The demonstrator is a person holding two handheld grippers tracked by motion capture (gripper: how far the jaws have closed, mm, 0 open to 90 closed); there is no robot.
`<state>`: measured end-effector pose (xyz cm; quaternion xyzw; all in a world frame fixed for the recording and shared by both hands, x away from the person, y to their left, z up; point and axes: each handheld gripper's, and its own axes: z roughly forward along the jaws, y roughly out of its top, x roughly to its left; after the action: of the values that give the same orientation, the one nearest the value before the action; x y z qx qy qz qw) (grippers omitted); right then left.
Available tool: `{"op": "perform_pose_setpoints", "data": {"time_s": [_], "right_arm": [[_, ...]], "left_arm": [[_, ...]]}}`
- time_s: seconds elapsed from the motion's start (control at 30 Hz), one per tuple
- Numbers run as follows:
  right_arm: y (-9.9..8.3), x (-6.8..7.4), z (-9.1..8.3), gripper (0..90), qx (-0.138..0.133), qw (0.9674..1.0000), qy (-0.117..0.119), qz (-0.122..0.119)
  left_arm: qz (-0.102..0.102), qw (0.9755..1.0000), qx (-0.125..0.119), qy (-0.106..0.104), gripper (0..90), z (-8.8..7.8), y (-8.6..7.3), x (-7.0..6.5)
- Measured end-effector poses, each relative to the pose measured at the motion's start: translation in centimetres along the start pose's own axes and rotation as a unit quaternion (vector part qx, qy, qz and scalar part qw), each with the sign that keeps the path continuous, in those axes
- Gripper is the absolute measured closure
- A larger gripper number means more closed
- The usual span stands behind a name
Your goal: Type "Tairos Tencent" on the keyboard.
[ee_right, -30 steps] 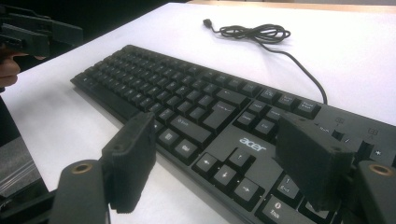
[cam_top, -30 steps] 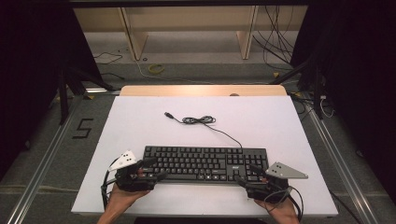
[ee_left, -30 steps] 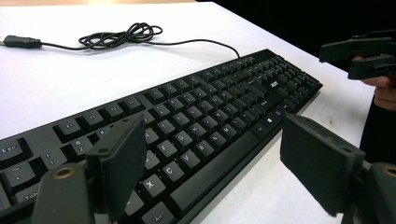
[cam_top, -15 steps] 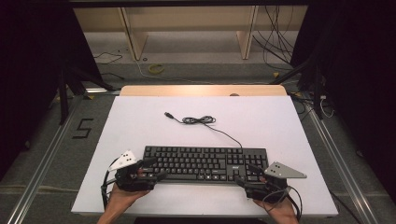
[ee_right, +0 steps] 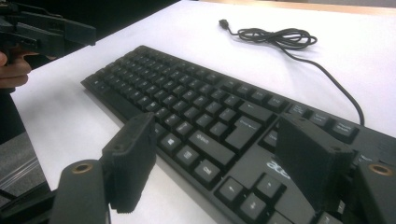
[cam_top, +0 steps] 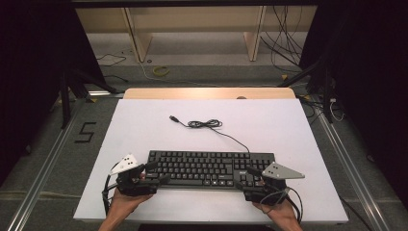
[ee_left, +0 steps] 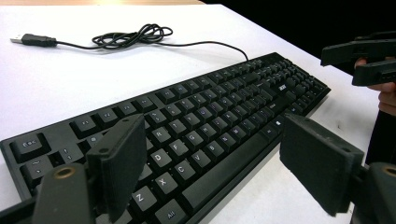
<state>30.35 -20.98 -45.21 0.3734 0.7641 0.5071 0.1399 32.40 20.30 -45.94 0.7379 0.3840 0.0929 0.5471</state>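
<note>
A black keyboard (cam_top: 209, 168) lies flat near the front of the white table (cam_top: 144, 130). Its cable runs back to a loose coil (cam_top: 204, 124) and a USB plug (cam_top: 174, 118). My left gripper (cam_top: 156, 173) is open at the keyboard's left end. In the left gripper view (ee_left: 219, 158) one pad (ee_left: 119, 168) hangs over the keys (ee_left: 196, 121) and the other sits off the front edge. My right gripper (cam_top: 246, 178) is open at the right end. In the right gripper view (ee_right: 219, 158) its pads straddle the keyboard's (ee_right: 201, 102) near right corner.
The table's wooden back edge (cam_top: 207, 93) is beyond the cable. Cables (cam_top: 159, 71) and shelf legs stand on the floor behind. Metal rails (cam_top: 43, 168) run along both sides of the table. Each gripper view shows the other gripper (ee_left: 369, 56) and the hand holding it (ee_right: 46, 32).
The right gripper has edged slightly left toward the keyboard's right end. The keyboard, cable and left gripper have stayed put.
</note>
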Motion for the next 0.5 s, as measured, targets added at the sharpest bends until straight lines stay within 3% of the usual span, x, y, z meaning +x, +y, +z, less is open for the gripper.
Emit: {"op": "perform_pose_setpoints", "data": {"time_s": [0.5], "right_arm": [[1.7, 0.8, 2.7, 30.1, 0.015, 0.9996, 0.021, -0.008]], "left_arm": [[-0.021, 0.9992, 0.017, 0.028, 23.2, -0.5, -0.1, 1.0]]}}
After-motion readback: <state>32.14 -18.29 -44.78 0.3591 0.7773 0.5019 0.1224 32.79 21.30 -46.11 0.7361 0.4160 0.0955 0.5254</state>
